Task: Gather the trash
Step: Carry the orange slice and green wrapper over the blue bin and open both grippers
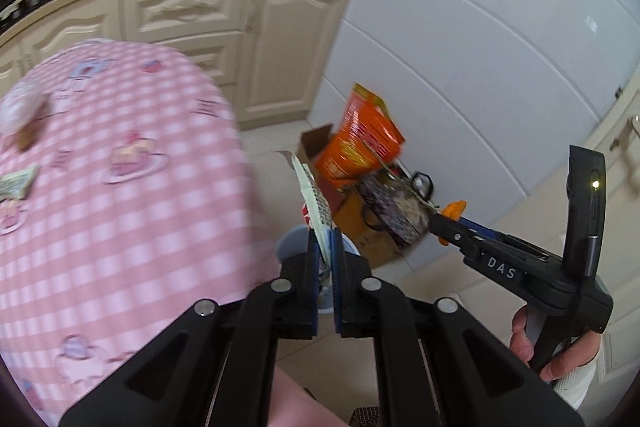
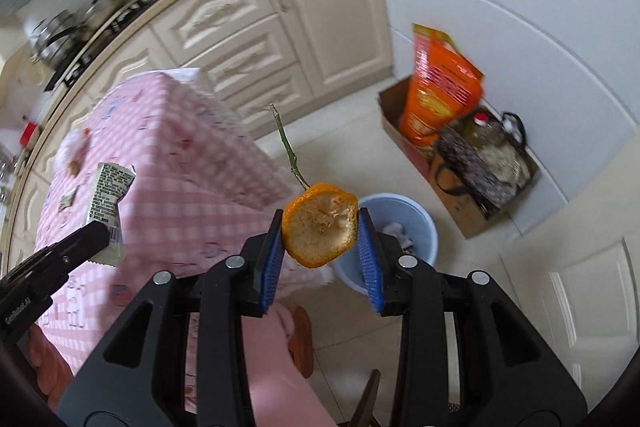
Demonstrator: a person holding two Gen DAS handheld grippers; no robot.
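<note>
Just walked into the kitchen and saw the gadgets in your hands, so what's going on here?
A person is clearing trash from the pink checkered table with a two-finger tool in each hand. The right tool is shut on an orange peel with its stem attached, and the left tool pinches a printed wrapper. Both are held near the blue trash bin on the floor. A few scraps still lie on the table.

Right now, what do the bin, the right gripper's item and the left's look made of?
Bin: likely plastic, smooth pale-blue moulded wall.
Orange peel: citrus rind, matte pithy inside, green stem attached; right gripper.
Wrapper: thin printed film or paper, creased, serrated edge; left gripper.
</note>
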